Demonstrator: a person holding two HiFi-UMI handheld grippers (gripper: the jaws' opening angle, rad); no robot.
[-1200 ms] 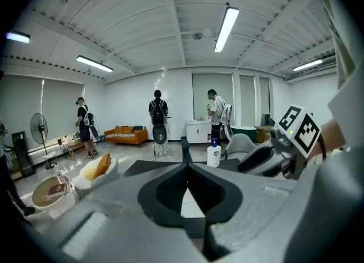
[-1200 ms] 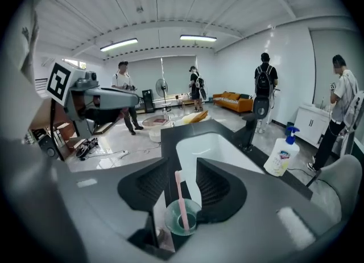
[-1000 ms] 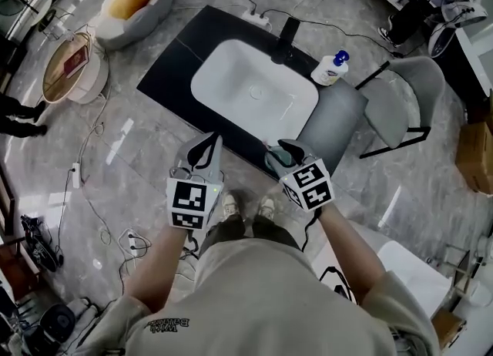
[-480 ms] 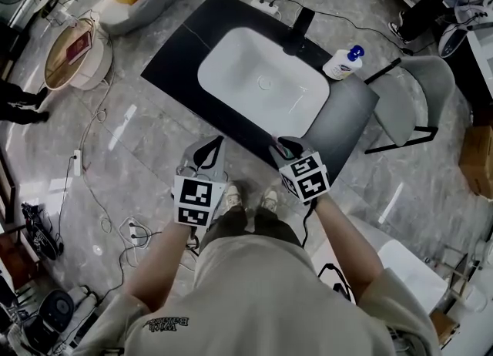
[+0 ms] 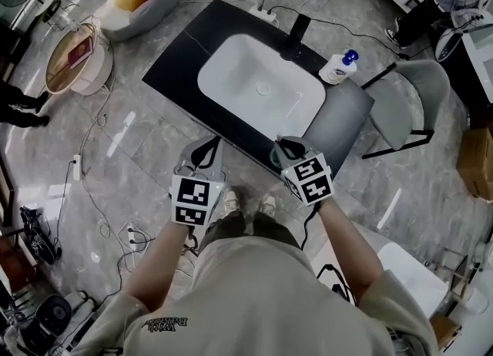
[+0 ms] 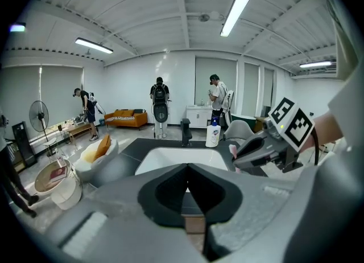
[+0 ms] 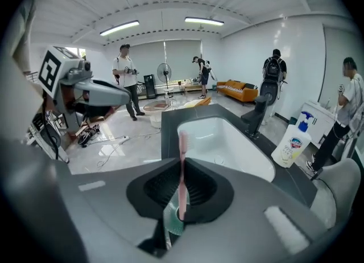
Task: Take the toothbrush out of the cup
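– Confirming grip status: what has changed at the right claw (image 7: 181, 171)?
– A second ago its jaws stood wide around the cup (image 7: 172, 222). They are now closing, and the pads pinch the handle of the pink toothbrush (image 7: 182, 145). Judgement: the grasp step is all but complete, and the lift-out is not yet done.
– Locate the toothbrush relative to that claw.
– It stands upright, centred between the two pads. The bristle head projects above the jaw tips, seen against the near rim of the sink basin (image 7: 227, 136). The lower handle runs down past the pads into the teal cup. The cup sits directly beneath the jaws, slightly toward the claw's left pad.
– Is the toothbrush clear of the cup?
– No. Its lower end remains inside. Judgement: extraction calls for a straight pull along the handle's own line, since the cup rim lies close under the pads.
– State of the left claw (image 6: 186, 168)?
– Clenched on nothing. It is held off to the right claw's left, apart from both cup and toothbrush.
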